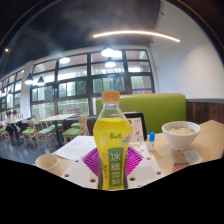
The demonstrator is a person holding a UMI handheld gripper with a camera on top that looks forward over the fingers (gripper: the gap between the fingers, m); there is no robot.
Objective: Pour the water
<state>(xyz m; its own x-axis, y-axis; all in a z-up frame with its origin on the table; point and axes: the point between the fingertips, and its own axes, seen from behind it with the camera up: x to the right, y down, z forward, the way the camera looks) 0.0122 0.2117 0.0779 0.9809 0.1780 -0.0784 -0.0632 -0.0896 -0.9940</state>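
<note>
Between my two fingers stands a tall clear plastic bottle (113,140) filled with yellow-green drink, upright, with an orange-yellow screw cap and a green label printed with white characters; my gripper (113,163) closes about its lower half, and the magenta ribbed pads (92,161) show at either side of the label, fanning out from behind the bottle; both pads look pressed against its sides, so I judge that I have hold of it, the fingers narrowed to the bottle's width; whether its base rests on the table or hangs clear I cannot tell, since the base is hidden; just behind the bottle lies a pale wooden table (205,148) with white sheets of paper (76,148) spread to the left of the bottle; to the right, beyond my right finger, sits a round white bowl (181,132) with something pale in it, well apart from the bottle; near my left finger a small tan paper cup (47,161) shows its open rim; behind the table stands a lime-green padded bench back (158,108); farther off are more tables and chairs (50,124), tall windows (85,83) with dark frames, and a long curved strip light (130,36) on the ceiling.
</note>
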